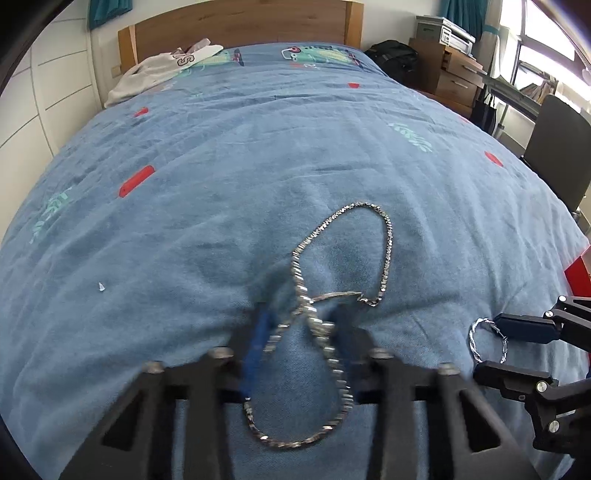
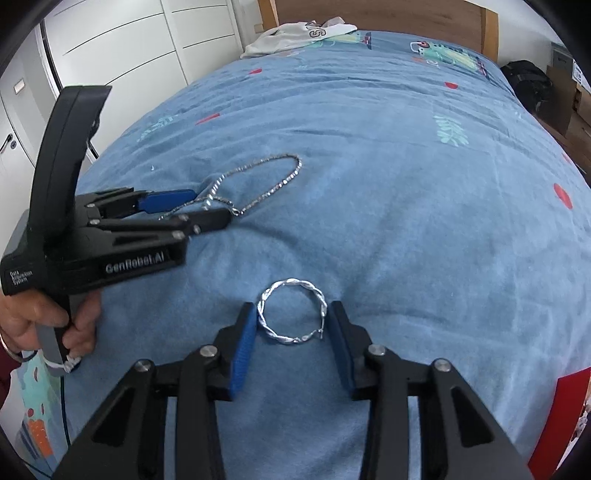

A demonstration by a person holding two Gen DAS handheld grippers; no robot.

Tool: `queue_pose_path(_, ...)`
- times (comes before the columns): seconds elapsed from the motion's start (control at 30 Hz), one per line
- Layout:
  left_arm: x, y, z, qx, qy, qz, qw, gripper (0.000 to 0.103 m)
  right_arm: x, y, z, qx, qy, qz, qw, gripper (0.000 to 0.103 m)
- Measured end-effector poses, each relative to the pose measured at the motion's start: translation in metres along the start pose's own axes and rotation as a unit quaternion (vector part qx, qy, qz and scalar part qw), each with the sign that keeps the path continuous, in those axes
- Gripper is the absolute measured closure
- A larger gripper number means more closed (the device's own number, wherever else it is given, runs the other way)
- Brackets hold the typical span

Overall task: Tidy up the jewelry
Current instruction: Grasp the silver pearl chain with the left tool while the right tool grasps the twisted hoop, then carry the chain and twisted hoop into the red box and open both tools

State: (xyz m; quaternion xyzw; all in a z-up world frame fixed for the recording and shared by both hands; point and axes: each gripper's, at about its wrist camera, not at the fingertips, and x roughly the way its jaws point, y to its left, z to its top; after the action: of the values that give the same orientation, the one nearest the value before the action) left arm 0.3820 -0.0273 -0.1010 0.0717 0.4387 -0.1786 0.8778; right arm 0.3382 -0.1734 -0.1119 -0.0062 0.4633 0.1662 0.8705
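Observation:
A silver chain necklace [image 1: 384,243] lies looped on the blue bedspread [image 1: 221,184]. My left gripper [image 1: 301,317] is open, its jaws on either side of the chain's crossing; the chain's near loop lies between the fingers. In the right wrist view the left gripper [image 2: 212,206] shows at the left with the necklace [image 2: 284,177] at its tips. A twisted silver hoop earring [image 2: 291,314] lies on the bedspread [image 2: 406,184] between the open jaws of my right gripper [image 2: 293,321]. The hoop [image 1: 487,339] and right gripper [image 1: 491,345] also show in the left wrist view.
A white garment [image 1: 162,70] lies by the wooden headboard [image 1: 240,26]. A red box [image 2: 554,424] sits at the bed's right edge. A black chair [image 1: 557,155], wooden drawers [image 1: 450,74] and a black bag [image 1: 395,55] stand to the right. White wardrobes [image 2: 129,44] stand left.

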Motion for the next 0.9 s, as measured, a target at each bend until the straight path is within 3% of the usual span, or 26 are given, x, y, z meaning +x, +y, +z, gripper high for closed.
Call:
queue_pose_path(0.07, -0.003, 0.0, 0.0, -0.002, 0.001, -0.001, 1.0, 0.092, -0.001, 0.003, -0.002, -0.012, 0.003, 0.0, 1.0, 0.066)
queue_pose_path(0.47, -0.059, -0.018, -0.024, -0.008, -0.001, -0.01, 0.9999, 0.093, -0.057, 0.003, -0.035, 0.006, -0.004, 0.007, 1.0, 0.066)
queue_pose_path(0.63, -0.106, -0.048, -0.018, 0.017, -0.03, -0.024, 0.9991, 0.093, -0.111, -0.005, -0.047, 0.019, -0.031, -0.013, 0.999, 0.066)
queue_pose_path(0.9, -0.184, -0.124, 0.002, 0.05, -0.088, -0.087, 0.9911, 0.093, -0.217, -0.049, -0.076, 0.051, -0.074, -0.077, 0.993, 0.066)
